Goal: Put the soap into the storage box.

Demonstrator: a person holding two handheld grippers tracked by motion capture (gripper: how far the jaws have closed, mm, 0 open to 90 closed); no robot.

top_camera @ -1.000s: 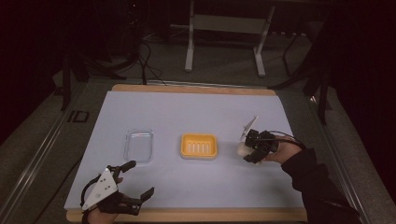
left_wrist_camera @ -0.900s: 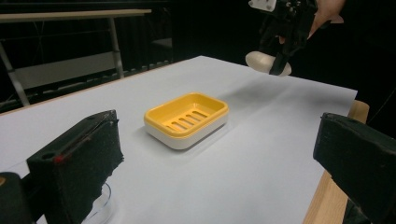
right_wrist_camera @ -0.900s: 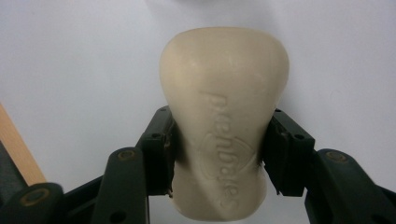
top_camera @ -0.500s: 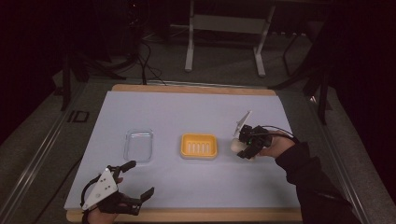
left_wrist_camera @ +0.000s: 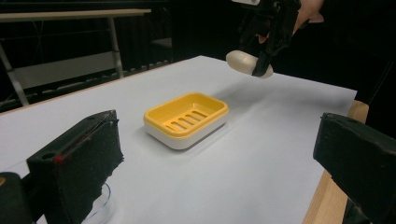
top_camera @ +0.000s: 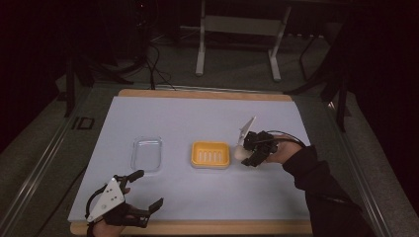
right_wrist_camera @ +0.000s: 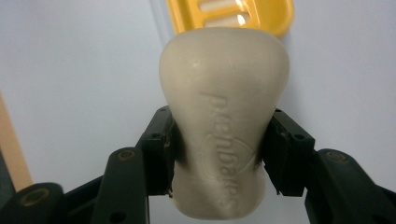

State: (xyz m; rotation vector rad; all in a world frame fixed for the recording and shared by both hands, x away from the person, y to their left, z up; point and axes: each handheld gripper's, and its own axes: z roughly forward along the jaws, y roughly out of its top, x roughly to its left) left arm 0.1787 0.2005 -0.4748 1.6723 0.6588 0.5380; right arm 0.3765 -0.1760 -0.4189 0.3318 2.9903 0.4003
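Note:
A cream bar of soap [right_wrist_camera: 223,121] is clamped between the jaws of my right gripper [top_camera: 249,152], held above the table just right of a yellow soap dish [top_camera: 211,154]. In the left gripper view the soap [left_wrist_camera: 247,64] hangs in the air behind and to the right of the yellow dish [left_wrist_camera: 187,119]. In the right gripper view the dish's slotted yellow rim [right_wrist_camera: 233,14] lies just beyond the soap. My left gripper [top_camera: 141,191] rests open near the table's front left edge, with nothing between its jaws.
A clear plastic lid or tray [top_camera: 147,153] lies left of the dish. The white table sheet [top_camera: 197,118] ends in a wooden border [top_camera: 197,228] at the front. Metal stand legs [top_camera: 200,49] rise behind the table.
My right gripper has carried the soap leftwards, closer to the yellow dish. The left gripper has stayed in place.

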